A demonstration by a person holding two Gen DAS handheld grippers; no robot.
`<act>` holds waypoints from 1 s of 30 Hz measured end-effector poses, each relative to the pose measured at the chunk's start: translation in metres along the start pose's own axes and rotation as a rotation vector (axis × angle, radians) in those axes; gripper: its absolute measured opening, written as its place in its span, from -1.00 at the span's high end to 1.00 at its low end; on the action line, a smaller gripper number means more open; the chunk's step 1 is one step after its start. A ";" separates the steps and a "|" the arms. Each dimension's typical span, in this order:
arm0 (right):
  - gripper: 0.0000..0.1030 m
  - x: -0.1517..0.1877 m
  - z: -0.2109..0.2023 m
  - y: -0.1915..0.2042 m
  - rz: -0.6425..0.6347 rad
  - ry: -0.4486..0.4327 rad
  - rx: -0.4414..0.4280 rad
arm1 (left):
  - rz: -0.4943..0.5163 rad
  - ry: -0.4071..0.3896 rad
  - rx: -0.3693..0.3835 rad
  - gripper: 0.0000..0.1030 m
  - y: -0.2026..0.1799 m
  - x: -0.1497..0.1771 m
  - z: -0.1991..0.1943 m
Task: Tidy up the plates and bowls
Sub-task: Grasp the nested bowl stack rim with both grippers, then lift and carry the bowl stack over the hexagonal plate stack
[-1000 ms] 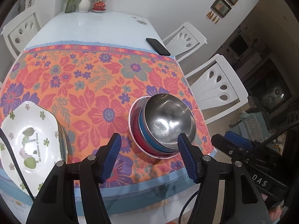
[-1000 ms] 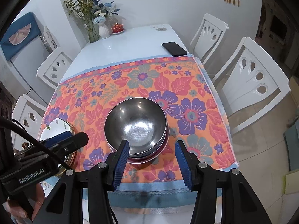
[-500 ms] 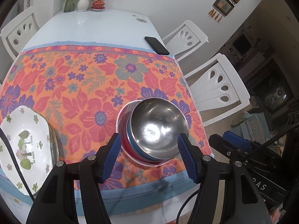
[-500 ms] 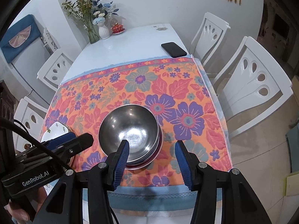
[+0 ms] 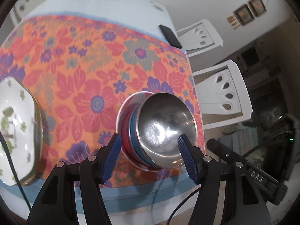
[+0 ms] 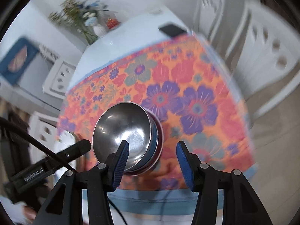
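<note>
A steel bowl (image 5: 165,125) sits nested on top of a blue bowl and a red bowl on the floral cloth, near the table's front right. It also shows in the right wrist view (image 6: 121,131). My left gripper (image 5: 150,155) is open and empty, its jaws either side of the stack from the near side. My right gripper (image 6: 151,157) is open and empty, in front of the stack's right half. A white plate with green leaf prints (image 5: 15,123) lies on another plate at the front left.
A black phone (image 5: 169,36) lies on the bare white table beyond the cloth. A vase of flowers (image 6: 90,22) stands at the far end. White chairs (image 5: 223,95) stand along the right side. The table's front edge (image 5: 131,189) is close below the grippers.
Both grippers have moved closer to the bowl stack and tilted. The right wrist view is now blurred by motion. The bowls and plates have not moved.
</note>
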State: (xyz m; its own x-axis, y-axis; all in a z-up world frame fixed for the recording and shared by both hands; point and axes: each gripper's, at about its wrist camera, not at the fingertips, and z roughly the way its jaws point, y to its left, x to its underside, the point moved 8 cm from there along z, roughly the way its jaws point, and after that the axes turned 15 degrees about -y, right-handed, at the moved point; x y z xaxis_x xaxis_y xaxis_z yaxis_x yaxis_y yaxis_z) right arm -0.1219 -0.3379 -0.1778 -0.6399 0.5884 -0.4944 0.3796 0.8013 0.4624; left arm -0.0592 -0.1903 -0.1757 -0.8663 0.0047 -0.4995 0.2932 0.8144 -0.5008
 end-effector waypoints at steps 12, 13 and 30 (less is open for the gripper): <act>0.01 0.010 0.071 -0.015 0.101 0.138 -0.046 | -0.083 0.044 -0.072 -0.18 0.031 0.004 0.048; 0.01 0.011 0.076 -0.014 0.099 0.145 -0.048 | -0.084 0.045 -0.074 -0.18 0.032 0.004 0.051; 0.03 0.019 0.111 -0.001 0.045 0.175 -0.100 | -0.142 0.048 -0.003 0.26 0.033 0.013 0.075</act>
State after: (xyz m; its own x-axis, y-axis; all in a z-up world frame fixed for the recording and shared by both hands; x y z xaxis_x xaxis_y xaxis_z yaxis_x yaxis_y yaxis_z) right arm -0.0602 -0.3159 -0.2694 -0.7332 0.5887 -0.3404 0.3476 0.7547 0.5564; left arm -0.0305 -0.2075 -0.2519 -0.9174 -0.0834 -0.3892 0.1649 0.8105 -0.5621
